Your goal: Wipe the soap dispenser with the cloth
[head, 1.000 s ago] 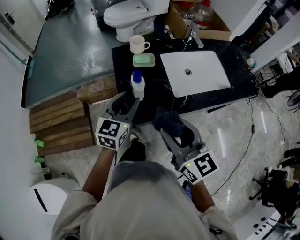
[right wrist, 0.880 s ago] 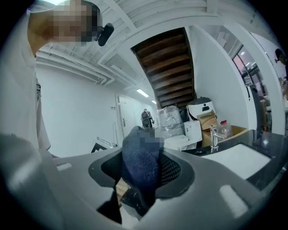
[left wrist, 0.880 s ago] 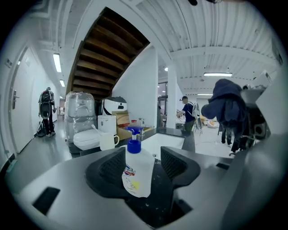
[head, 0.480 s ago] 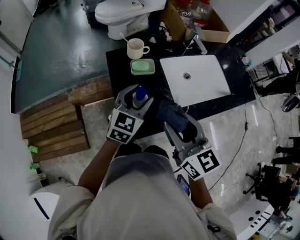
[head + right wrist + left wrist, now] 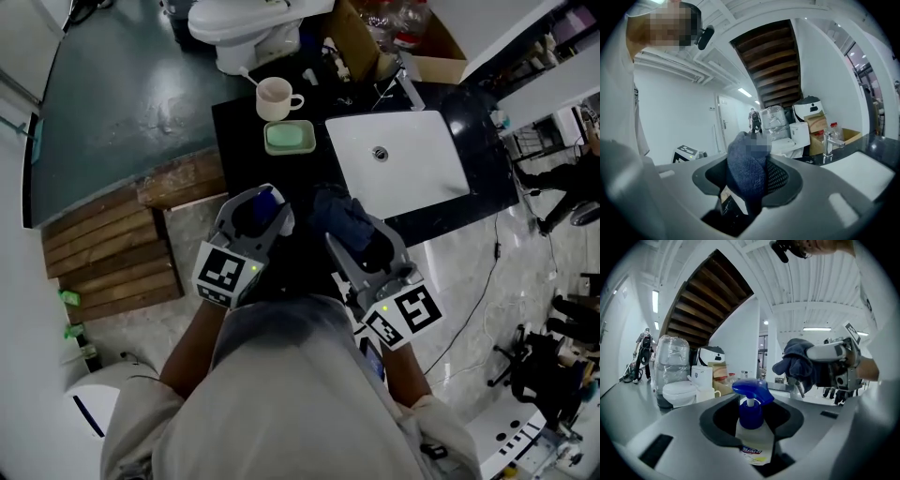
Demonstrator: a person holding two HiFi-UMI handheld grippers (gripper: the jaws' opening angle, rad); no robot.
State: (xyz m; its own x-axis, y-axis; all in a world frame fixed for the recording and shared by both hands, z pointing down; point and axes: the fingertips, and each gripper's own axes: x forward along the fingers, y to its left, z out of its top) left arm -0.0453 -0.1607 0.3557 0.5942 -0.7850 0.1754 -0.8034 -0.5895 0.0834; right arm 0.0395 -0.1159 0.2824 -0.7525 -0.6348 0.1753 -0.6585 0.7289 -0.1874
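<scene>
The soap dispenser [image 5: 268, 198], a white bottle with a blue pump top, stands between the jaws of my left gripper [image 5: 260, 208] at the near edge of the black counter [image 5: 239, 141]. In the left gripper view the bottle [image 5: 751, 423] fills the gap of the left gripper [image 5: 752, 437]. Its jaws have just been closing, and the pads now press on the bottle's sides. My right gripper [image 5: 352, 234] is shut on a bunched dark blue cloth [image 5: 339, 217], a short way right of the bottle and apart from it. That cloth [image 5: 746, 171] hangs out of the right jaws.
A white sink [image 5: 422, 173] with a faucet [image 5: 405, 89] is set in the counter at the right. Behind the bottle lie a green soap dish [image 5: 289, 137] and a white cup [image 5: 275, 97]. A toilet [image 5: 248, 23] stands beyond, and wooden pallets [image 5: 112, 244] lie at the left.
My left gripper went forward around the bottle, closed on it and drew back a little. The right gripper with the cloth moved up beside it.
</scene>
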